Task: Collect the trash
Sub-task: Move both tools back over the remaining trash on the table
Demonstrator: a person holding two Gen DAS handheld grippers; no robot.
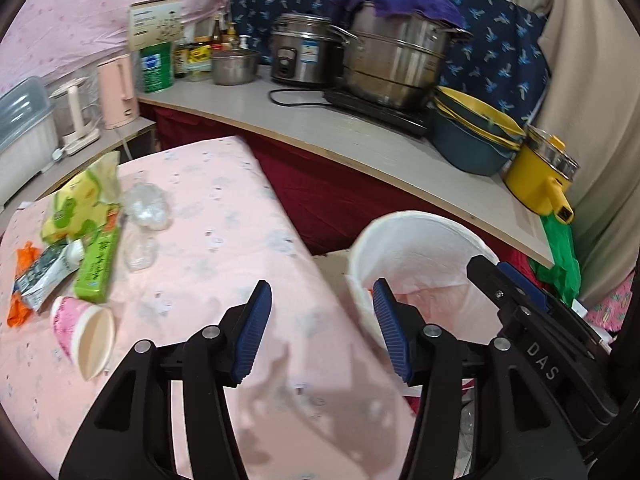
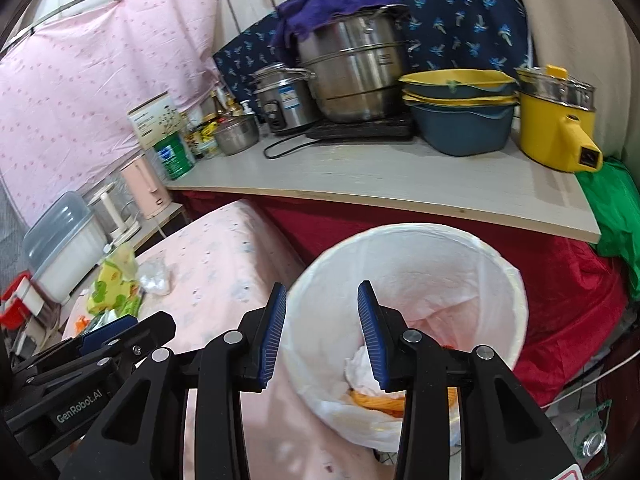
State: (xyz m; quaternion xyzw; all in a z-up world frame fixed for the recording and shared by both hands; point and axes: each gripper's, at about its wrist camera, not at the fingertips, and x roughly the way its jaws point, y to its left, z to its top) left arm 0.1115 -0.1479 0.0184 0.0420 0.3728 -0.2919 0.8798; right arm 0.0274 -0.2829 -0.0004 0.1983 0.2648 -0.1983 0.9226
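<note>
Over at the right edge of the pink tabletop (image 1: 224, 216) sits the white trash bin (image 2: 404, 240), lined with a white plastic bag, and it already has stuff in it: crumpled white tissue (image 2: 362, 372) and something orange-yellow (image 2: 376, 402) at the bottom. So I'd say the job is underway but nowhere near finished.

Most of the trash is sitting at the far left of the tabletop in a loose pile, well apart from the bin:
- a pink paper cup (image 1: 82, 338) lying on its side, mouth toward the camera
- a green box (image 1: 98, 262)
- a yellow-green snack bag (image 1: 82, 200)
- a dark wrapper (image 1: 42, 276) and an orange wrapper (image 1: 22, 284) underneath it
- some crumpled clear plastic (image 1: 144, 208) just beside the snack bag

Both tools look empty. The left gripper (image 1: 320, 332) has its jaws spread wide over the tabletop's edge with nothing between them. The right gripper (image 2: 322, 336) hangs over the bin's near rim, jaws also spread, holding nothing.

My guess is five or six pieces are left to move, and the cup looks like the nearest grab for the left one. The clear plastic might be the fiddly one since it's flimsy and hard to pinch.
</note>
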